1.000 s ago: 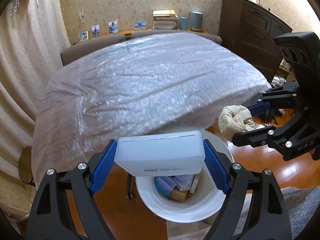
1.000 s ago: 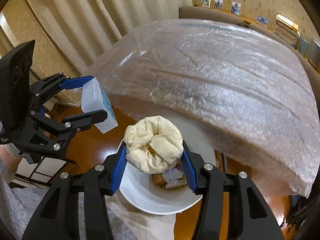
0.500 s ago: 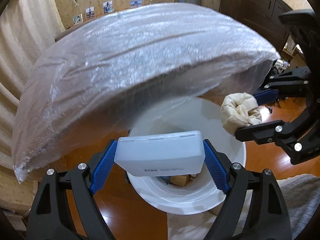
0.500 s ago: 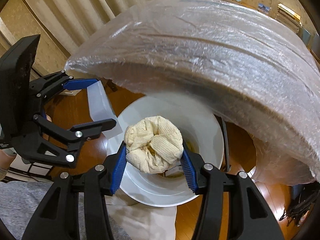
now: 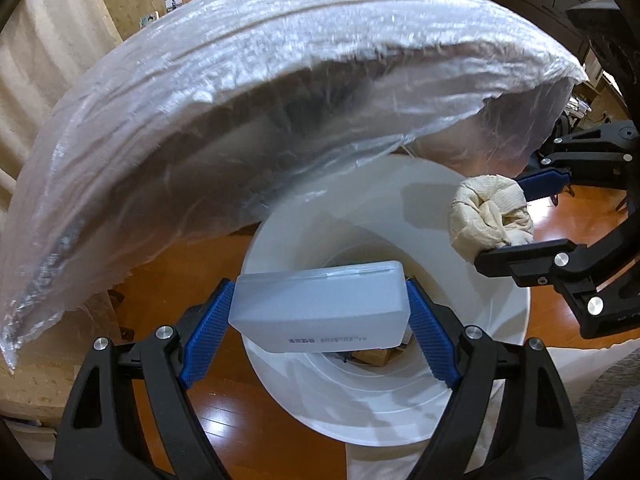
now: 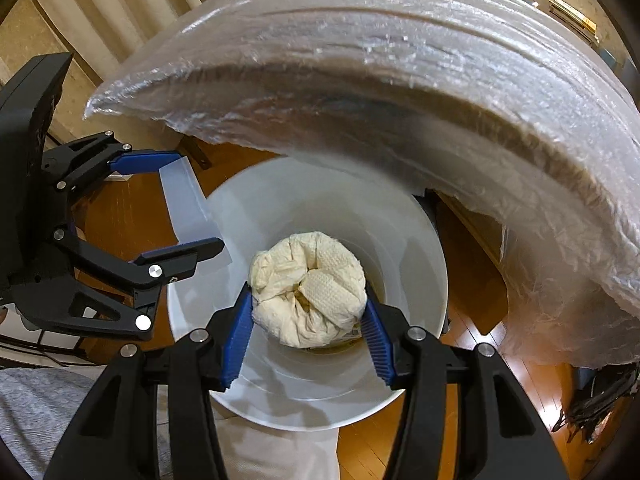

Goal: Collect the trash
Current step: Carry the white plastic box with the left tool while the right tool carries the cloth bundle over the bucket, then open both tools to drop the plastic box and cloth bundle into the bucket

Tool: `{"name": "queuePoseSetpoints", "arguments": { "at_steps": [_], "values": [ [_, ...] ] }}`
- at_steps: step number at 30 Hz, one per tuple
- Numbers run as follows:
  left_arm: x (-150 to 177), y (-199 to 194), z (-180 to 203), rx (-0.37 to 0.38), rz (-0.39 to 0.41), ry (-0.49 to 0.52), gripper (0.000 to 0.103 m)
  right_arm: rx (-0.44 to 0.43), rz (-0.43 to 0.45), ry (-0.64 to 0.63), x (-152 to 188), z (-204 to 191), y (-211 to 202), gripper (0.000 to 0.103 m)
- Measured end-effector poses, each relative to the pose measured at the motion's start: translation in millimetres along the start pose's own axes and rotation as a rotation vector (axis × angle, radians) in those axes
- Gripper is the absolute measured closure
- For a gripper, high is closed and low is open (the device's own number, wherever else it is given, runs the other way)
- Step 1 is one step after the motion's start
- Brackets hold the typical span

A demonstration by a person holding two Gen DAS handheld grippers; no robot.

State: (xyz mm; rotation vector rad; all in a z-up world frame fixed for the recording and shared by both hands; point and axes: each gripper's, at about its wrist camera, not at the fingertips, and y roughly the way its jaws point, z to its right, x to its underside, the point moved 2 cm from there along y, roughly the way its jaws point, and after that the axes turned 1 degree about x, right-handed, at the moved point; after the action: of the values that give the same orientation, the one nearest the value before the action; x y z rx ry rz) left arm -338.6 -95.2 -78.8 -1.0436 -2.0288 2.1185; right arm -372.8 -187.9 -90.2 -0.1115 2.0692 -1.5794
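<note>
Two tools (image 5: pixel 320 312) (image 6: pixel 308 312), one bin (image 6: pixel 420 240)

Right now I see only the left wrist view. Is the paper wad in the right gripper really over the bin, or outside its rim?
Observer: In the right wrist view the paper wad hangs over the middle of the white bin. Both pads of the right gripper press it.
Operator: And my plastic box?
Observer: From that side the plastic box in the left gripper appears to lie across the bin's rim, partly over the wooden floor.
</note>
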Motion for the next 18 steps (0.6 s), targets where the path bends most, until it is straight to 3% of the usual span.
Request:
{"name": "queuePoseSetpoints", "arguments": {
  "at_steps": [15, 18],
  "values": [
    [1, 39, 1, 0.006, -0.05, 0.002, 0.018, -0.002, -0.04, 0.056, 0, 13, 28, 0.053],
    [-1, 42, 2, 0.041, -0.032, -0.008, 0.018, -0.004, -0.04, 0.059, 0, 13, 30, 0.052]
  ]
}}
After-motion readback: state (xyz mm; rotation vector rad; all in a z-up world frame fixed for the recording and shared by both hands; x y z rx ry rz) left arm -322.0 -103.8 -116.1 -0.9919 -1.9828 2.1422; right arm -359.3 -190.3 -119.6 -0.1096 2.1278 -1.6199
